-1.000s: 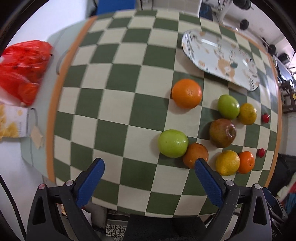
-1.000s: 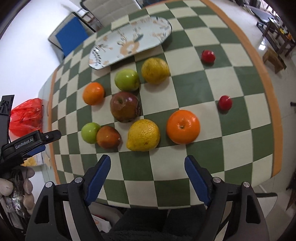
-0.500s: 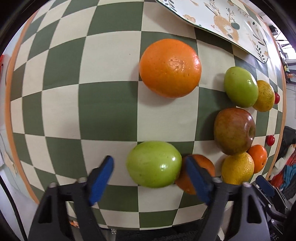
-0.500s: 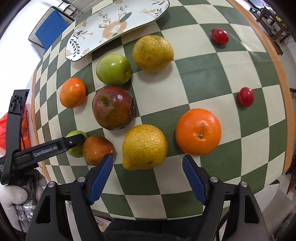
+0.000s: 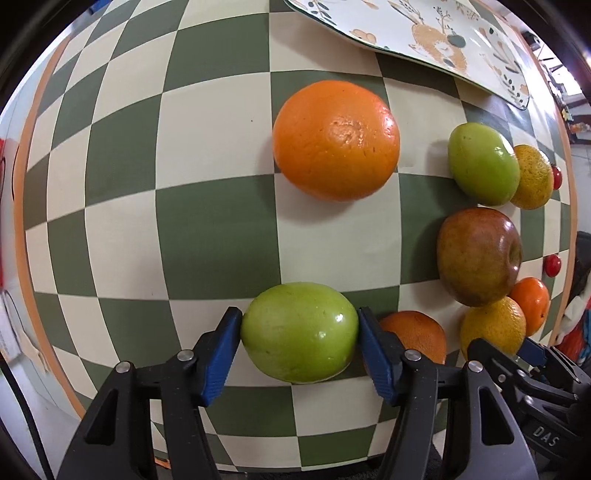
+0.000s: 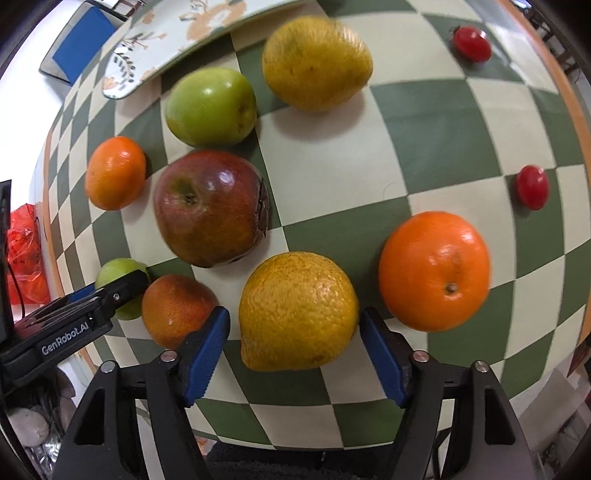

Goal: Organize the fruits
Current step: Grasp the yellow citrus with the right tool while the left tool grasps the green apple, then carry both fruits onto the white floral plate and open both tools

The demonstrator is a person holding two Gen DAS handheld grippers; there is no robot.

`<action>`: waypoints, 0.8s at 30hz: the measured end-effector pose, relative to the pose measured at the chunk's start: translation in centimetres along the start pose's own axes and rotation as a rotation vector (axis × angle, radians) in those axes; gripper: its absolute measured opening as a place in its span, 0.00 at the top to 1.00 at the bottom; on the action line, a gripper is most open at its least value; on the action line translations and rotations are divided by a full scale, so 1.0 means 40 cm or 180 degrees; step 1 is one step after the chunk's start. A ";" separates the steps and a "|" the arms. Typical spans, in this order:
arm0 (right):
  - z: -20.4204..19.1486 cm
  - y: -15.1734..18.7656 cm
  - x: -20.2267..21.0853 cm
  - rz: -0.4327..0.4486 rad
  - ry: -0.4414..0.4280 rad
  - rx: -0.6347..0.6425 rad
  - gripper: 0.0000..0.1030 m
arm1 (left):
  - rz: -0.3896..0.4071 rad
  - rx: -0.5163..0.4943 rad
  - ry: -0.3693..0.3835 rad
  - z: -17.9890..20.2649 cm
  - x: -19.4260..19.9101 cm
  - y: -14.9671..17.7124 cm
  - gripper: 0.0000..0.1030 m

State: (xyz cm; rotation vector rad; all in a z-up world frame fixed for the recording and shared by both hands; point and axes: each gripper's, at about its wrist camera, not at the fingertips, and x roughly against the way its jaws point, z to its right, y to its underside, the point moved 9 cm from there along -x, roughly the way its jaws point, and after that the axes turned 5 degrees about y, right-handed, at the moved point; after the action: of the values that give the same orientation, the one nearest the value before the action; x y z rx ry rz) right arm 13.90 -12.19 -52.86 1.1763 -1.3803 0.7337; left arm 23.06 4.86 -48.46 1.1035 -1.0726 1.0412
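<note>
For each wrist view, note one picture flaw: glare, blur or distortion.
Left wrist view: glare spots on the green apple in the left gripper; fisheye bows the checked tablecloth. Right wrist view: motion blur softens the far yellow citrus.

A green-and-cream checked tablecloth (image 5: 207,229) with an orange border is seen. On it are shown a glossy light-green round fruit (image 5: 301,332), a bright orange round orange (image 5: 336,138), a dark red-and-brown apple (image 6: 212,206), a mottled yellow citrus fruit (image 6: 297,312) and two small red tomatoes (image 6: 532,186). A cream plate (image 5: 424,33) is patterned with tan and dark-green motifs. Blue pads (image 5: 221,354) are carried on black gripper frames.
</note>
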 end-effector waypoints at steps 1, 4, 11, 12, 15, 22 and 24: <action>0.001 0.000 -0.010 -0.0020 0.0008 -0.0025 0.30 | -0.0004 -0.0011 -0.0014 -0.001 -0.006 -0.002 0.41; -0.002 0.003 -0.028 -0.0055 0.0027 -0.0043 0.37 | -0.0004 -0.0001 0.0019 -0.002 -0.012 -0.017 0.41; -0.011 0.018 -0.017 0.0032 0.0091 0.0037 0.38 | 0.0066 0.0071 0.0099 -0.055 -0.002 0.017 0.42; -0.015 0.020 -0.012 0.0050 0.0101 0.0064 0.38 | 0.0085 0.0073 0.0124 -0.065 0.012 0.024 0.42; -0.039 0.033 0.016 0.0093 0.0066 0.0115 0.38 | 0.0170 0.0069 0.0170 -0.076 0.056 0.033 0.42; -0.102 -0.023 0.221 0.0457 -0.0345 0.0186 0.38 | 0.0496 0.0086 0.0391 -0.040 0.241 0.001 0.42; -0.101 -0.086 0.301 0.0602 -0.0430 0.0205 0.38 | 0.0603 0.0075 0.0488 0.002 0.301 -0.036 0.42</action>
State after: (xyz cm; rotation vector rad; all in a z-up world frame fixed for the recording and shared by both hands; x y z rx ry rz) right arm 19.96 -12.40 -41.20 1.1736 -1.6071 0.8499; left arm 26.51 5.74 -36.84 0.9372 -1.0578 1.2705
